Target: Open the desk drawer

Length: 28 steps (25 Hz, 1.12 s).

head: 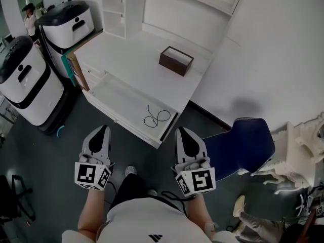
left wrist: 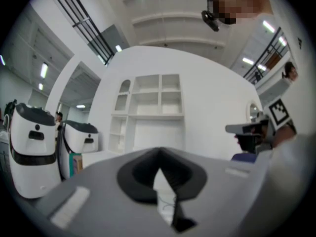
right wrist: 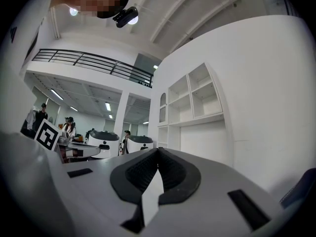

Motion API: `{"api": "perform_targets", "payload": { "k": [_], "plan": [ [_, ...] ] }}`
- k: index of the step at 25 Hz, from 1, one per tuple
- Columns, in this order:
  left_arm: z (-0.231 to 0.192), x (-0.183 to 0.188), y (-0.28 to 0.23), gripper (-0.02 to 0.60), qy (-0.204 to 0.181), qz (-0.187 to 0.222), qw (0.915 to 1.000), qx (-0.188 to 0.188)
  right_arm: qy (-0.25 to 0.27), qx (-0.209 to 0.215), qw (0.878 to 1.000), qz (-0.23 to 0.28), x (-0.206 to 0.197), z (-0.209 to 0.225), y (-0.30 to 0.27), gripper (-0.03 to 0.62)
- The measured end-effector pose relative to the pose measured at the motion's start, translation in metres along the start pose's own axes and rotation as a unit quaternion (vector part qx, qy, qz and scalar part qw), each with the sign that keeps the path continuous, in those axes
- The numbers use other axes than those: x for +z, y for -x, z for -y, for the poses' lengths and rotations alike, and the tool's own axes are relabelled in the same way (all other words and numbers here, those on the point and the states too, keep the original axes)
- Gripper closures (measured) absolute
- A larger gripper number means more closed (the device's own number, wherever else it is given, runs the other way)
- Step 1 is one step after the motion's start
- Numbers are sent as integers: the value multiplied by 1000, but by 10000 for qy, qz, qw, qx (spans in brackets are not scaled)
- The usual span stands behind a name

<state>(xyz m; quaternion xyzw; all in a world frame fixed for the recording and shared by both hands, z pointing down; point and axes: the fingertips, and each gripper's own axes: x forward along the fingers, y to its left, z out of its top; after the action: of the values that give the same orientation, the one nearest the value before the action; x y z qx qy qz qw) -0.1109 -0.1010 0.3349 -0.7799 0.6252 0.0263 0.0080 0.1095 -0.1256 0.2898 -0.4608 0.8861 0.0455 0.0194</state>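
Table: a white wooden table [head: 136, 54], with open white shelf cubbies [head: 114, 9] rising along its back.
Drawer: the table's wide, shallow white drawer [head: 112, 91] stands pulled well out from the table's front edge, towards the person (its pale floor is plain to see from above).
In the drawer: a thin black looped cable [head: 154, 117] lies at the drawer end nearer the table's right front corner.
On the table: a dark brown rectangular box with a pale top [head: 176, 61] sits on the tabletop, behind the drawer.
Left tool: the left tool [head: 103, 130] is held in front of the table, clear of the drawer front. Its jaws are pressed together with nothing between them.
Right tool: the right tool [head: 183, 132] is just short of the drawer's corner. Its jaws are likewise closed and empty.
Beside the table: two rounded white-and-black machines [head: 23, 82] stand off the table's left end, and a blue upholstered chair [head: 243, 140] stands off its right front.
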Motion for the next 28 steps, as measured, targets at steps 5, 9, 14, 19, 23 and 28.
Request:
{"api": "perform_targets", "payload": {
  "k": [5, 9, 14, 19, 23, 28],
  "plan": [
    [12, 27, 13, 575, -149, 327, 9993, -42, 8, -14, 10000, 86, 7, -4, 10, 594],
    [18, 41, 23, 575, -81, 504, 9987, -72, 9, -49, 9999, 118, 11, -6, 20, 594],
    [20, 42, 33, 577, -20, 529, 9986, -70, 19, -61, 9999, 121, 12, -11, 29, 594],
    [22, 41, 40, 575, 32, 521, 9986, -63, 41, -43, 9999, 128, 15, -15, 34, 594],
    [23, 43, 43, 575, 78, 550, 9984, -61, 54, -30, 9999, 151, 18, -17, 36, 594],
    [19, 44, 45, 575, 103, 570, 9983, 2, 35, 10, 9998, 188, 21, -20, 34, 594]
  ]
}}
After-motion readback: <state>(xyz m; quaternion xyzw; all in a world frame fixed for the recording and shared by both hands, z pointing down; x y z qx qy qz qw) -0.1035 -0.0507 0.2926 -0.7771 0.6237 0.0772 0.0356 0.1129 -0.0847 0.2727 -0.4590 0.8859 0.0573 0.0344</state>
